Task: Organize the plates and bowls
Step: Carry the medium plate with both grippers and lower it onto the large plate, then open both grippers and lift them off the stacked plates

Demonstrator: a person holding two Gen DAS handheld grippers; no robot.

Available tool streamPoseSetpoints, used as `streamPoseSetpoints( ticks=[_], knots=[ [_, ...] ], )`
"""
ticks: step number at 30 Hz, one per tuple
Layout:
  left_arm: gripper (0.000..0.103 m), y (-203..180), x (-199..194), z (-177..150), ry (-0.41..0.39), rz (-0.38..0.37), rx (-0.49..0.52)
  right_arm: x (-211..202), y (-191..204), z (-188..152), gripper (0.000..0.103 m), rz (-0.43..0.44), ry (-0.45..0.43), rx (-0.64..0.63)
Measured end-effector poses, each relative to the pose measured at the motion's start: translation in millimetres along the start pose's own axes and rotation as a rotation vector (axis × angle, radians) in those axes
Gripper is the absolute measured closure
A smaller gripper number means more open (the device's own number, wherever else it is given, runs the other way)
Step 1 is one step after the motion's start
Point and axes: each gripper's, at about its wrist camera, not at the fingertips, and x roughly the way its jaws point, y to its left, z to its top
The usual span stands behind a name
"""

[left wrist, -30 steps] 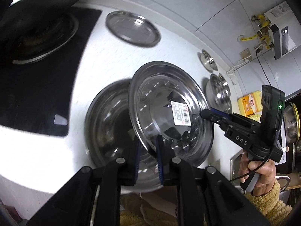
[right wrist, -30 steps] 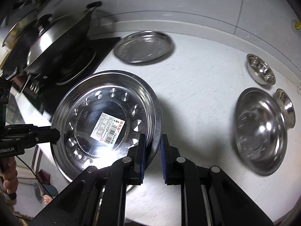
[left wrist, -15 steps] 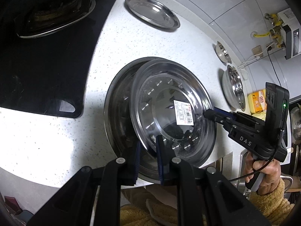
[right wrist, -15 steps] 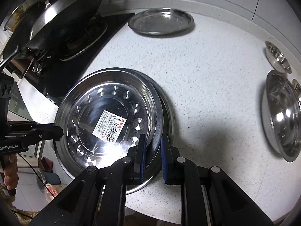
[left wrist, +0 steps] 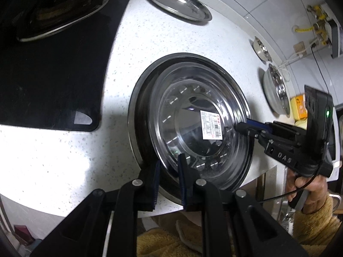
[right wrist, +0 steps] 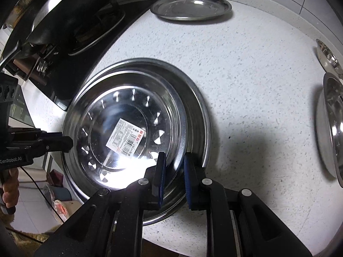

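A steel plate with a barcode sticker (left wrist: pixel 193 128) (right wrist: pixel 128 128) lies nested in a larger steel plate (left wrist: pixel 139 111) (right wrist: pixel 199 115) on the white counter near its front edge. My left gripper (left wrist: pixel 168 171) is shut on the stickered plate's near rim. My right gripper (right wrist: pixel 173 167) is shut on the opposite rim; it also shows in the left wrist view (left wrist: pixel 240 126). A flat steel plate (left wrist: pixel 178 2) (right wrist: pixel 190 7) lies at the back of the counter. Steel bowls (left wrist: pixel 276 90) (right wrist: pixel 331 124) sit to the right.
A black gas hob (left wrist: pixel 53 53) with a wok (right wrist: pixel 64 10) fills the left side. A small steel bowl (left wrist: pixel 261 49) sits by the back wall. A yellow packet (left wrist: pixel 299 107) and wall sockets are at the far right. The counter's front edge runs just below the stacked plates.
Both grippers have brought the stickered plate down from a tilt above the larger plate until it rests nested inside it. Both still grip its rim.
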Motion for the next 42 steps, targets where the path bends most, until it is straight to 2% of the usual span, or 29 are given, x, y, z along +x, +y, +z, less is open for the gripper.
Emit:
streamPoseSetpoints(
  ticks=[18,24,25,28,33,35,39,42],
  knots=[
    [0.086,-4.3,-4.5,1.6,0.0,0.041,0.058,-6.2,0.8,1.5,0.087,-0.003,-0.014,-0.019],
    [0.086,-6.8,-21.3,9.6,-0.045,0.064,0.096,-19.4,-5.9,2.1,0.087,0.004,-0.036,-0.033],
    [0.085,-6.3,-24.4,11.9,-0.054,0.068,0.1,-21.2,-8.0,2.3,0.085,0.001,-0.041,-0.035],
    [0.07,-9.4,-34.1,23.7,-0.09,0.081,0.11,-29.8,-17.3,6.0,0.077,-0.021,-0.06,-0.044],
    [0.062,-16.9,-38.3,54.4,-0.11,0.087,0.132,-43.5,-38.6,17.1,0.076,-0.046,-0.093,-0.038],
    [0.061,-20.4,-35.4,69.4,-0.113,0.096,0.138,-48.3,-48.6,24.8,0.069,-0.061,-0.107,-0.037],
    [0.061,-29.1,-19.9,109.5,-0.107,0.124,0.155,-55.5,-68.8,47.9,0.067,-0.092,-0.131,-0.047],
    [0.061,-29.9,-4.2,137.7,-0.094,0.154,0.138,-56.7,-85.6,71.9,0.061,-0.106,-0.147,-0.044]
  ],
)
